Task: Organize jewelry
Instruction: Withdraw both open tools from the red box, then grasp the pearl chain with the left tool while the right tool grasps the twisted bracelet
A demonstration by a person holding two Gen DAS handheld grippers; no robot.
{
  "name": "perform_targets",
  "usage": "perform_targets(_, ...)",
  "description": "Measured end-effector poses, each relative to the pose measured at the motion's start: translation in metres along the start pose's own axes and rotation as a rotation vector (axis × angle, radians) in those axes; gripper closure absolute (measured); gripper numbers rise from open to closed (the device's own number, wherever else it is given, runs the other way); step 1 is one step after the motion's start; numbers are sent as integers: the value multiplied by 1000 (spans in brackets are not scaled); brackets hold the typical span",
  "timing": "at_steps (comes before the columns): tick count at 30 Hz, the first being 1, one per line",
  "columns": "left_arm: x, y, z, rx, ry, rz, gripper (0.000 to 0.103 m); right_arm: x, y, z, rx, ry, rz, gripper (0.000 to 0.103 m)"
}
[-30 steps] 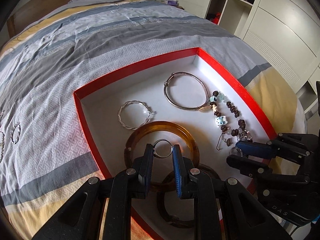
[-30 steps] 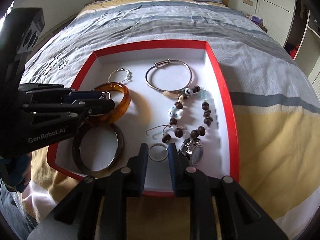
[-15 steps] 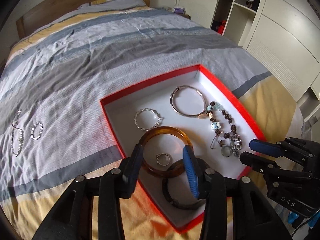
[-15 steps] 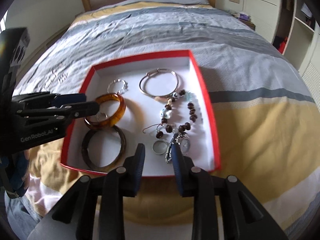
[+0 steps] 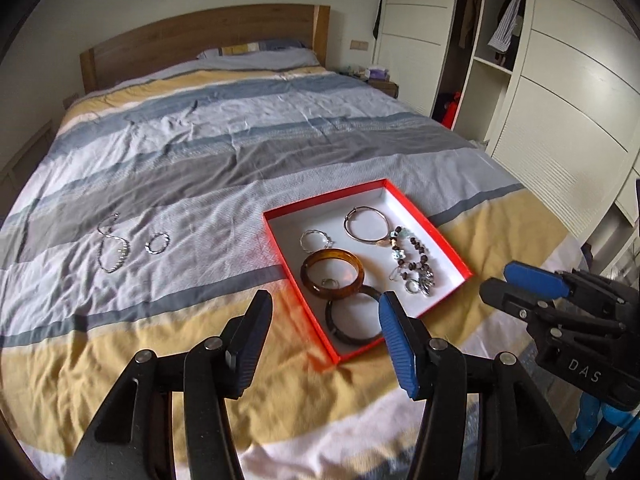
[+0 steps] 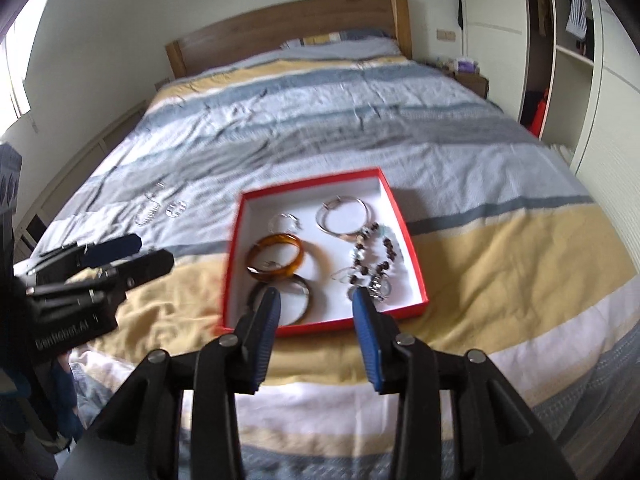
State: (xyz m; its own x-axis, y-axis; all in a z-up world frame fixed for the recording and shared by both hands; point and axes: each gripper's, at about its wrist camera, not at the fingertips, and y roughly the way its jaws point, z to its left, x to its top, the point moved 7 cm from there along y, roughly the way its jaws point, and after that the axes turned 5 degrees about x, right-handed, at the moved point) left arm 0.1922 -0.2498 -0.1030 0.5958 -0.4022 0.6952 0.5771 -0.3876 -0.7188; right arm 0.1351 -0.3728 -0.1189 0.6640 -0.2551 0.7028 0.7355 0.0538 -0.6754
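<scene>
A red box with a white floor (image 5: 360, 224) (image 6: 312, 200) lies on the bed. In it are an amber bangle (image 5: 332, 274) (image 6: 275, 256) with a small ring (image 5: 330, 282) inside it, a dark bangle (image 5: 352, 318) (image 6: 280, 300), a silver bangle (image 5: 366, 230), a twisted silver ring (image 5: 315, 239), a bead bracelet (image 5: 412, 256) (image 6: 372, 256) and another small ring (image 5: 411, 288). My left gripper (image 5: 322, 312) is open and empty, held back above the box's near corner. My right gripper (image 6: 316, 308) is open and empty, above the box's near edge.
A silver chain (image 5: 110, 248) and a twisted hoop (image 5: 157, 243) lie on the striped bedcover left of the box. White wardrobes (image 5: 560, 100) stand to the right. A wooden headboard (image 5: 200, 40) is at the far end. The bed's near edge is just below the grippers.
Both grippers let go of their small rings in the box, opened wide and pulled back and up, away from the box.
</scene>
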Motion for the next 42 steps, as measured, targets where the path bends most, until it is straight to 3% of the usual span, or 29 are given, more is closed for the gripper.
perform_targets(6,-9,-63,9,35,-4,-68,32,2,-51,44,17,-48,-80,62)
perform_targets(12,-12,-140,27,109,-31,-204,20,0,-98,77,38,-83,-146,58)
perform_targets(19,-15,-196,57,184,-104,-320,19,1,-130,102,59,-110,-202,55)
perform_targets(28,-26,-194,93,199,-167,-293,16,8,-132,115,80,-124,-222,50)
perform_targets(37,-47,-160,143,246,-239,-223,13,12,-92,110,100,-100,-181,49)
perform_targets(42,-70,-132,188,294,-308,-162,13,17,-54,118,127,-112,-140,49)
